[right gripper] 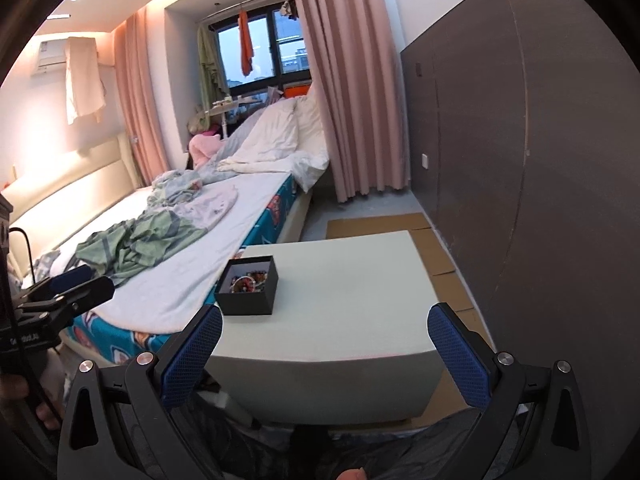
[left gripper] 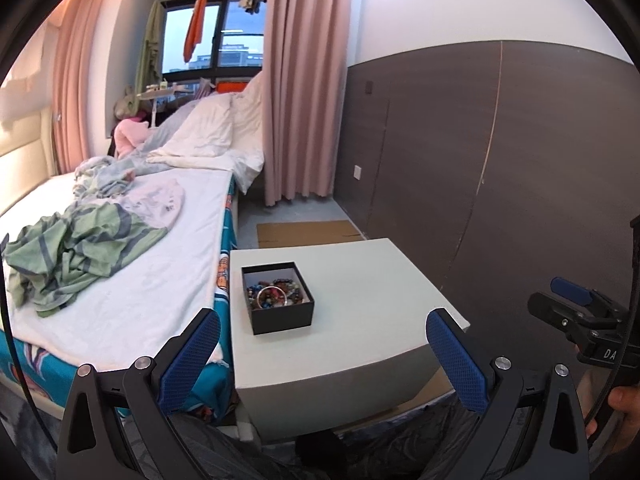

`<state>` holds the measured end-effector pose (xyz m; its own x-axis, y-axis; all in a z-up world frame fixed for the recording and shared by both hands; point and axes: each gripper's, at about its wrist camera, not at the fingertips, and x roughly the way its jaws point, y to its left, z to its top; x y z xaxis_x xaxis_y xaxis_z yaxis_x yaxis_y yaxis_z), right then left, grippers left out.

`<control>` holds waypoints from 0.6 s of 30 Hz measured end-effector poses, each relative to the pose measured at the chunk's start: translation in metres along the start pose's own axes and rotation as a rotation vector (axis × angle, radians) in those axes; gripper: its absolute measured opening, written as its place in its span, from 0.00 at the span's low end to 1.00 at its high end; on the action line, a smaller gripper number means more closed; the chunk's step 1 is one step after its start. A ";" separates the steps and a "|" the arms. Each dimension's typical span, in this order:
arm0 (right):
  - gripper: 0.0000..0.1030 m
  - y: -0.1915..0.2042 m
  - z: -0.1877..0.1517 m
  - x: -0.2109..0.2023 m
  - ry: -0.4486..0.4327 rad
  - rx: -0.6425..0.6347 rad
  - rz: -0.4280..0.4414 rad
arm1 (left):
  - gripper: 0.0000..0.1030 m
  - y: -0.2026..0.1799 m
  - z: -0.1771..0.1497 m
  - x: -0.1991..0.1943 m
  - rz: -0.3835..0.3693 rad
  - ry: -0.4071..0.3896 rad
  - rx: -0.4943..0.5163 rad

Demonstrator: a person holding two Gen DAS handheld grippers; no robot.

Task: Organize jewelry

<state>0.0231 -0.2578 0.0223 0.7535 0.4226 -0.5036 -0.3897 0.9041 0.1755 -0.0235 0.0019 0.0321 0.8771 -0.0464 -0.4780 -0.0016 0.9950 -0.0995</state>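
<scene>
A small black box (left gripper: pixel 280 312) stands open on the left part of a white table (left gripper: pixel 360 292). Inside lie several bead bracelets (left gripper: pixel 276 290) and a metal bangle. My left gripper (left gripper: pixel 322 322) is open, held back from the table's near edge, nothing between its blue pads. In the right wrist view the same box (right gripper: pixel 248 294) sits at the table's (right gripper: pixel 340 312) left front. My right gripper (right gripper: pixel 324 318) is open too, short of the near edge and right of the box. Each gripper appears at the side of the other's view.
A bed (left gripper: pixel 132 264) with a white sheet and crumpled green clothes (left gripper: pixel 76 252) runs along the table's left side. A dark panelled wall (left gripper: pixel 500 160) stands to the right. Flat cardboard (right gripper: pixel 436 248) lies on the floor behind and beside the table. Pink curtains (left gripper: pixel 304 80) hang beyond.
</scene>
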 end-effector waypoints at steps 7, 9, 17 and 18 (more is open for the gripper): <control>1.00 -0.004 -0.004 0.004 0.000 0.015 0.016 | 0.99 0.010 0.000 -0.005 0.024 -0.013 -0.006; 1.00 -0.003 -0.005 0.004 0.000 0.013 0.016 | 0.99 0.011 0.000 -0.006 0.028 -0.016 -0.006; 1.00 0.000 -0.007 0.004 -0.005 0.000 0.002 | 0.99 0.011 0.000 -0.007 0.027 -0.019 -0.003; 1.00 0.001 -0.007 0.003 -0.007 -0.001 0.002 | 0.99 0.011 0.000 -0.008 0.028 -0.021 -0.001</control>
<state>0.0210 -0.2562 0.0146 0.7566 0.4249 -0.4970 -0.3918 0.9031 0.1757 -0.0308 0.0132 0.0344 0.8868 -0.0162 -0.4619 -0.0271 0.9958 -0.0871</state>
